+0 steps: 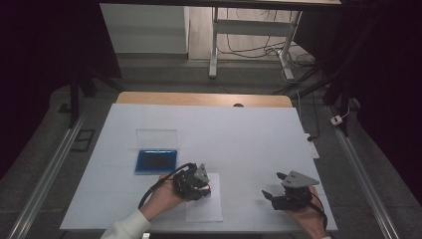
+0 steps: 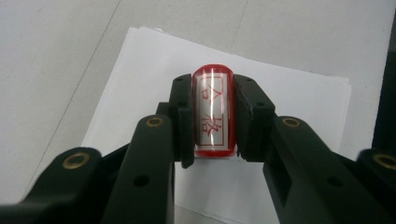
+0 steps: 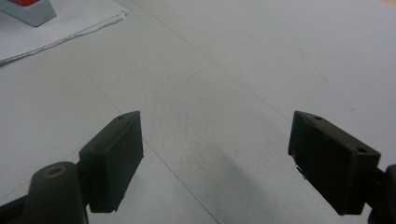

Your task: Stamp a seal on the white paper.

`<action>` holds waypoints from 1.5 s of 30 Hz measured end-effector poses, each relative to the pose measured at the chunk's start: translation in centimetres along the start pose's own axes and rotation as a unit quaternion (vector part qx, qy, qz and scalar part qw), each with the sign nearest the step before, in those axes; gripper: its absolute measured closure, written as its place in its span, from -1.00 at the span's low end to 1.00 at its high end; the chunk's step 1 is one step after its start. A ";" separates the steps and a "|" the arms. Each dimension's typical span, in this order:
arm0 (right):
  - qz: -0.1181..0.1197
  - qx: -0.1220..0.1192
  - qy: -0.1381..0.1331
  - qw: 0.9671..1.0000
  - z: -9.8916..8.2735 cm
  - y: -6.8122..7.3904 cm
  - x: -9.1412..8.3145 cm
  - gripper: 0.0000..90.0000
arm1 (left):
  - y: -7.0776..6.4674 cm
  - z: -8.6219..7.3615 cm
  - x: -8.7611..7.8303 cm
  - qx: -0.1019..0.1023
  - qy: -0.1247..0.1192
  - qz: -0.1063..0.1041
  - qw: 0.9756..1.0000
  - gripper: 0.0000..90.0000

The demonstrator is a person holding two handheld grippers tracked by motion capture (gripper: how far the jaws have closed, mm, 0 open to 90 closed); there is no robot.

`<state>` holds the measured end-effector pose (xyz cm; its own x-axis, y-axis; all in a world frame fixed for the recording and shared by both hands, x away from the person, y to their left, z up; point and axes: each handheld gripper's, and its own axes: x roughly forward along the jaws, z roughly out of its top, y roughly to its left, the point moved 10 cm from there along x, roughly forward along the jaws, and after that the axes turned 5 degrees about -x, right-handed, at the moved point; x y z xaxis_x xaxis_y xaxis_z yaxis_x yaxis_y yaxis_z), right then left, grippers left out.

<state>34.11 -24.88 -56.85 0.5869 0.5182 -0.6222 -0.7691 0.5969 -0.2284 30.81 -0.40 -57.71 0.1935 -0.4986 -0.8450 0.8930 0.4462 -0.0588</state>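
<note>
Red stamp (image 2: pixel 214 112) is sitting clamped between our left gripper (image 2: pixel 214 122) jaws, over the paper sheet (image 2: pixel 299 100). Right gripper (image 3: pixel 243 154) is idling wide apart. We're likely pressing down next.

A red stamp (image 2: pixel 213 113) with red characters on white, white paper (image 2: pixel 289 98), blue ink pad (image 1: pixel 156 162).

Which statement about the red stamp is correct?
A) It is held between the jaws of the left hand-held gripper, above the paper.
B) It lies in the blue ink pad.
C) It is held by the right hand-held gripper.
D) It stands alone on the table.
A: the left gripper view shows the red stamp clamped between the jaws of the left hand-held gripper, over the white paper.
</note>
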 end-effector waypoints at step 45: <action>-0.003 0.006 -0.003 1.000 -0.3 -0.3 -0.2 -0.61 | 1.3 2.0 -7.8 -0.017 -0.126 0.003 0.992 0.56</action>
<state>34.11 -25.36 -56.86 0.5934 0.5177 -0.6164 -0.7622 0.6074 -0.2237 31.22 2.57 -50.15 0.2988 -0.6639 -0.6856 0.8779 0.4730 -0.0754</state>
